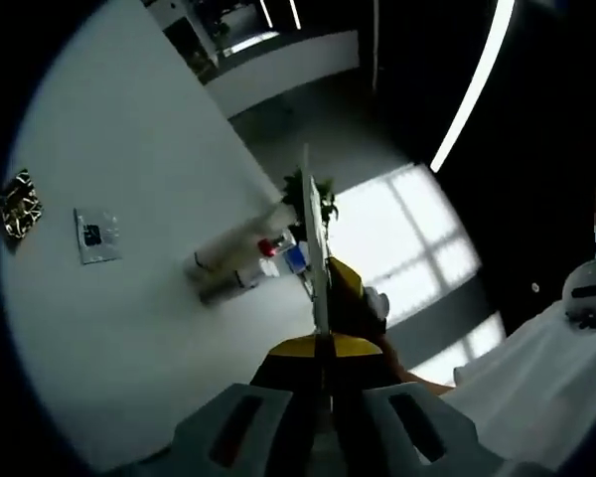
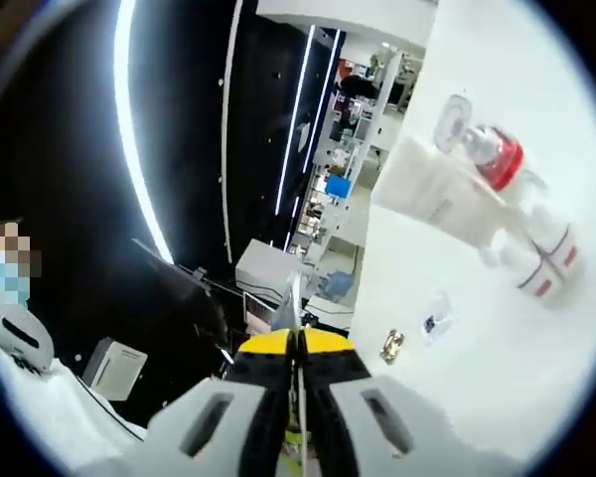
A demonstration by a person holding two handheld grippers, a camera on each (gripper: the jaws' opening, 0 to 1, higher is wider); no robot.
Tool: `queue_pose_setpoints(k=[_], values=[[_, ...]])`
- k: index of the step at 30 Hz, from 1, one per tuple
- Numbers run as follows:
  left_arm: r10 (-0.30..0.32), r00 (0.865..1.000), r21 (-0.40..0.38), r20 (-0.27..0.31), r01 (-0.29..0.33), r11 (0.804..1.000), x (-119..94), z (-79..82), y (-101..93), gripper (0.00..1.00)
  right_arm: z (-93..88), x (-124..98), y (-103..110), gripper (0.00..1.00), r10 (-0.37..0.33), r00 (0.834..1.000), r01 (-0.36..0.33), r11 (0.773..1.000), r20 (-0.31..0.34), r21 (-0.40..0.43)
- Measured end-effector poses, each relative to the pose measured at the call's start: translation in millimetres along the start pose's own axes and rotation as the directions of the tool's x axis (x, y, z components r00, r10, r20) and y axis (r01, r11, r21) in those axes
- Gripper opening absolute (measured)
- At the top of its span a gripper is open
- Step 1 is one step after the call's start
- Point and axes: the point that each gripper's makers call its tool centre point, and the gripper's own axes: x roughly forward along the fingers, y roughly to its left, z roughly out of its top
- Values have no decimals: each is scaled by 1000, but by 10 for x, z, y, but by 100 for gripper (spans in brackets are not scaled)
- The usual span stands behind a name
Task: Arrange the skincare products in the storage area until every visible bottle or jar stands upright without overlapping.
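Step in hand, as I judged it: approach, before any grasp. My left gripper (image 1: 323,397) had its jaws clenched together with nothing between them, yellow tips meeting at lower centre of the left gripper view. My right gripper (image 2: 298,397) was likewise clenched on nothing, at lower centre of the right gripper view.

The skincare products (image 1: 243,260) sat in a tight cluster on the white table (image 1: 129,179) at the middle of the left gripper view, well apart from both grippers. In the right gripper view they appeared at upper right: a white tube (image 2: 437,189), a red-capped bottle (image 2: 499,157) touching it, and a small red-banded bottle (image 2: 546,253) just beside.

Whether each stood upright I could not tell. The next move probably called for opening one set of jaws and closing in on the cluster.
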Motion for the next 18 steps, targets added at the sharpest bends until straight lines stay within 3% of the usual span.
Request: queue_pose_setpoints(k=[4, 10, 12, 13, 15, 18], values=[[1, 998, -41, 70, 2, 999, -24, 167, 60, 0, -28, -29, -37, 3, -4, 1000, 4, 1000, -7, 3], [12, 999, -57, 38, -10, 998, 23, 117, 139, 0, -88, -74, -170, 3, -45, 999, 45, 999, -5, 17], [10, 999, -69, 34, -7, 998, 43, 99, 161, 0, -87, -80, -219, 4, -63, 998, 63, 998, -7, -12], [9, 999, -77, 35, -6, 997, 57, 91, 177, 0, -77, -83, -247, 6, -77, 997, 76, 994, -4, -78], [10, 999, -84, 34, -7, 996, 75, 84, 206, 0, -59, -76, -257, 15, -88, 996, 89, 982, 11, -169], [45, 999, -83, 22, -43, 996, 76, 40, 304, 0, -33, -58, -286, 42, -99, 995, 102, 964, 26, -246]])
